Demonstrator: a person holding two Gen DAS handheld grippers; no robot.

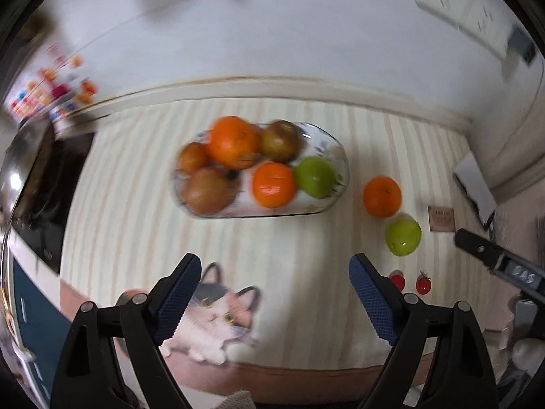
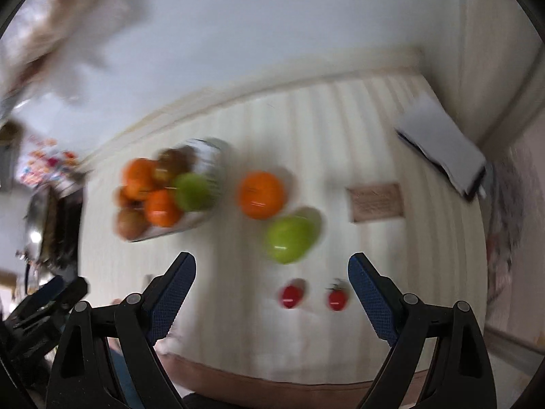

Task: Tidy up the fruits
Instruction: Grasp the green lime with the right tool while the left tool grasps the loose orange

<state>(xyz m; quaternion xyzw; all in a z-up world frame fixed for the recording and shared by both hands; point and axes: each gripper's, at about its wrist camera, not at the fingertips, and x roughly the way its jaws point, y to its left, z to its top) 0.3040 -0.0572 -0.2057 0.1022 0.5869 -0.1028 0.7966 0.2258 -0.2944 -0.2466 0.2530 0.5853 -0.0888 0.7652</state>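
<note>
Bench (image 1: 136, 204), covered with a cream striped cloth bearing a printed cat (image 1: 218, 310) at the near edge. One clear glass bowl (image 1: 340, 156) toward the far middle of the cloth, holding six fruits: two oranges, one green apple, three brownish round fruits, piled touching one another. Loose on the cloth, to the right of the bowl and apart from it: one orange (image 1: 381, 196); one green apple (image 1: 403, 235) just in front of and beside that orange, contact between them not determinable; two small red tomatoes (image 1: 423, 285) side by side nearer the front edge, one partly hidden behind a finger in the left wrist view. One small brown card (image 1: 441, 218) lying flat to the right of the loose fruit; one white-and-dark flat object (image 1: 475, 187) at the far right corner, identity unclear. Left gripper (image 1: 274, 293): fingers spread wide, holding nothing, above the cat print in front of the bowl. Right gripper (image 2: 271, 293): fingers spread wide, holding nothing, above the cloth with the two tomatoes (image 2: 313, 296) between the fingertips in view and the green apple (image 2: 289, 238) and orange (image 2: 261, 195) just beyond; this view is motion-blurred. Bowl (image 2: 211, 167) appears at left in the right wrist view.
</note>
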